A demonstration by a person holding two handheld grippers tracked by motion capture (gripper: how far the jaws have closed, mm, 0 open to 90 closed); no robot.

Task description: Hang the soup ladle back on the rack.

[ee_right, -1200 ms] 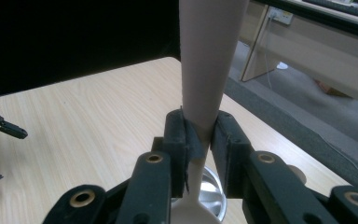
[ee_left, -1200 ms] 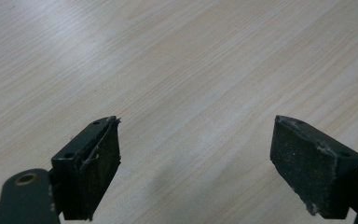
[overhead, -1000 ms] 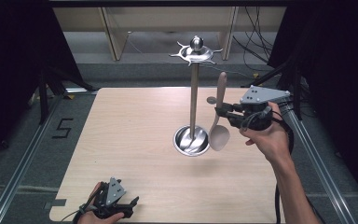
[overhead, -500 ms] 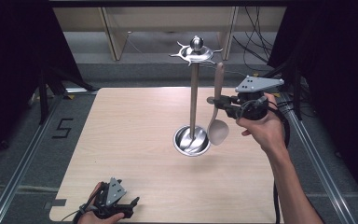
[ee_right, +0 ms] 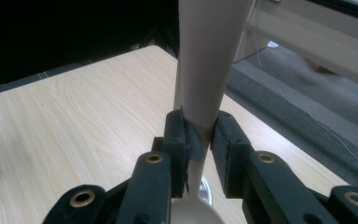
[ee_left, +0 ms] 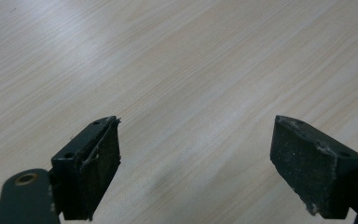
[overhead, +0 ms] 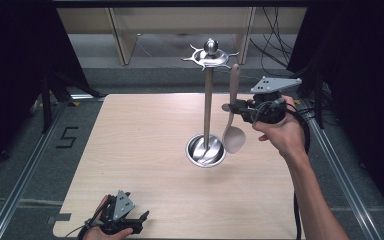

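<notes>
1. Up at the right of the high view, the right gripper (overhead: 232, 107) has its jaws pressed onto the handle of one pale spoon (overhead: 232, 125); the right gripper view shows the same clamp (ee_right: 199, 140) with the tapered handle (ee_right: 205, 70) rising between the two black jaws.
2. Held so, the spoon stands nearly upright in the air, bowl down, handle tip up, just right of the stand's pole.
3. One metal stand (overhead: 207, 105) sits near the centre of the high view: a round dish base, a thin upright pole, and a spiked ring with a ball knob at the top. The handle tip is near that ring; whether they touch cannot be told.
4. One right hand (overhead: 280, 131) grasps the gripper body, its forearm running down to the lower right edge.
5. At the bottom left of the high view, the left gripper (overhead: 130, 222) lies low by the near edge of the one wooden table (overhead: 130, 150); the left gripper view shows its jaws spread wide (ee_left: 196, 158) over bare wood, holding nothing.
</notes>
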